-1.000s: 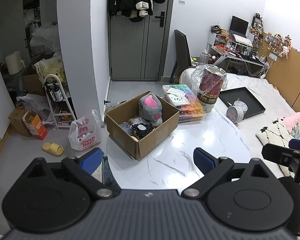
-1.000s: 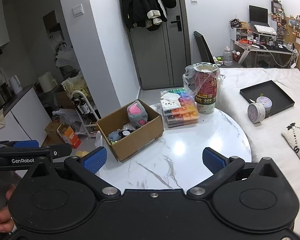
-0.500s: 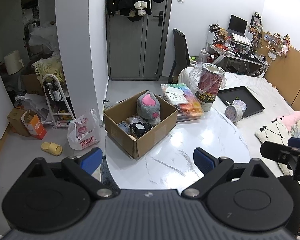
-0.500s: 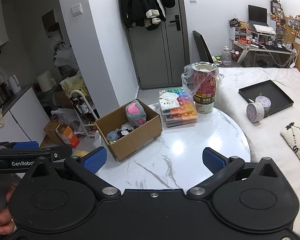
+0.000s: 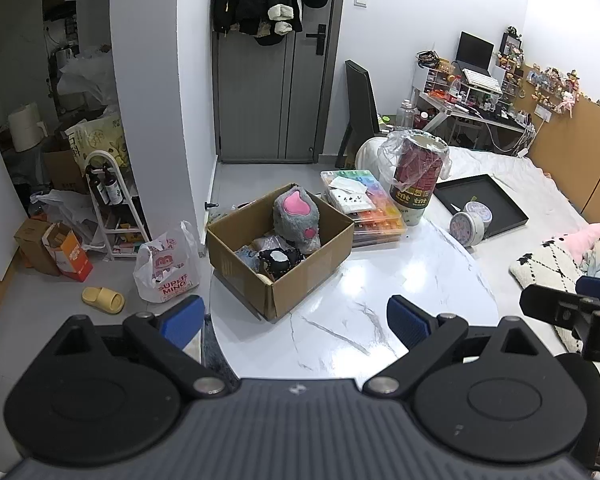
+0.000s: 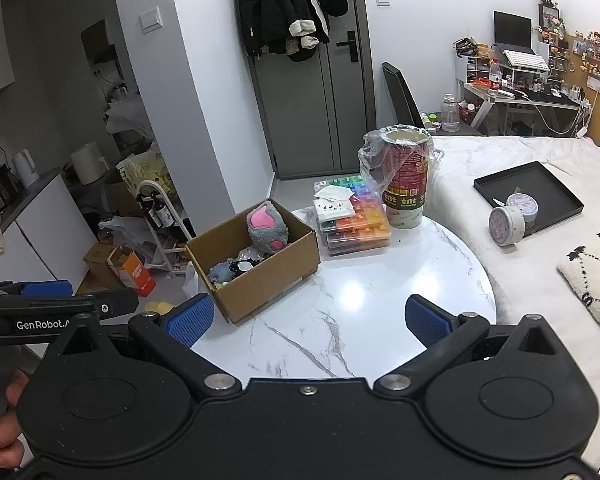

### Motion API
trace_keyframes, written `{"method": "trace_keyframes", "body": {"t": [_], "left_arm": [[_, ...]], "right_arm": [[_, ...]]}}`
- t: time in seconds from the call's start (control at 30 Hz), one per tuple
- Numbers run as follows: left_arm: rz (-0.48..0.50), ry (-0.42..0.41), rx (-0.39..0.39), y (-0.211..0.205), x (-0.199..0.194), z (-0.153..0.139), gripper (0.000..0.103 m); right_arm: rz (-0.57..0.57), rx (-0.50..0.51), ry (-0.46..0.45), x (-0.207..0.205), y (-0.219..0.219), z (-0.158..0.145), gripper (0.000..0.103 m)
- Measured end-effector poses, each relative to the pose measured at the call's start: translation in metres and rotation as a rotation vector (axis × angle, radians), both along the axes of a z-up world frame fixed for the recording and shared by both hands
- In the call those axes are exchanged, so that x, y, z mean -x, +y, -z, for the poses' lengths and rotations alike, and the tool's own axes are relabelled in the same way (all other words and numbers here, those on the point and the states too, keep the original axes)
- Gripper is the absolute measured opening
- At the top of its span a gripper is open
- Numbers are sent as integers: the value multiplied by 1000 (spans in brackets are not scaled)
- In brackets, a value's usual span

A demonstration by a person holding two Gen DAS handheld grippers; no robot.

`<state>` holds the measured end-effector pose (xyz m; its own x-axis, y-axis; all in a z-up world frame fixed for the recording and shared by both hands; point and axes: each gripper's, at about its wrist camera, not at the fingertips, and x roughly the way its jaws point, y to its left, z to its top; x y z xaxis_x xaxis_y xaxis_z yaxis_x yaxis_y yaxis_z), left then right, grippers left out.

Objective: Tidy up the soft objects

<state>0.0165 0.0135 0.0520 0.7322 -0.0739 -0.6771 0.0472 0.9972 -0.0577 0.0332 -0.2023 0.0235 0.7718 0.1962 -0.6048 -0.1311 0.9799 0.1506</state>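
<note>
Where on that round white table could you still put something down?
The near half of the marble table is bare, between the cardboard box and the edge by the bed. The far side is crowded: the box, the stacked colourful organizer cases and the plastic-wrapped canister stand close together.

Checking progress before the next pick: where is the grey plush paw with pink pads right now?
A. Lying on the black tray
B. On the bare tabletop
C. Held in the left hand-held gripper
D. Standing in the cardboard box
D: the grey plush paw stands inside the cardboard box, and both hand-held grippers are open and empty.
</note>
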Motion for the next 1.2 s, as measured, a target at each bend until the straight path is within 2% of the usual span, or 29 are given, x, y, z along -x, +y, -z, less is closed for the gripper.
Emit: {"method": "trace_keyframes", "body": {"t": [1.2], "left_arm": [[23,9,-1,2,-6,0,97]], "right_arm": [[-1,20,21,-10,2,7,103]]}}
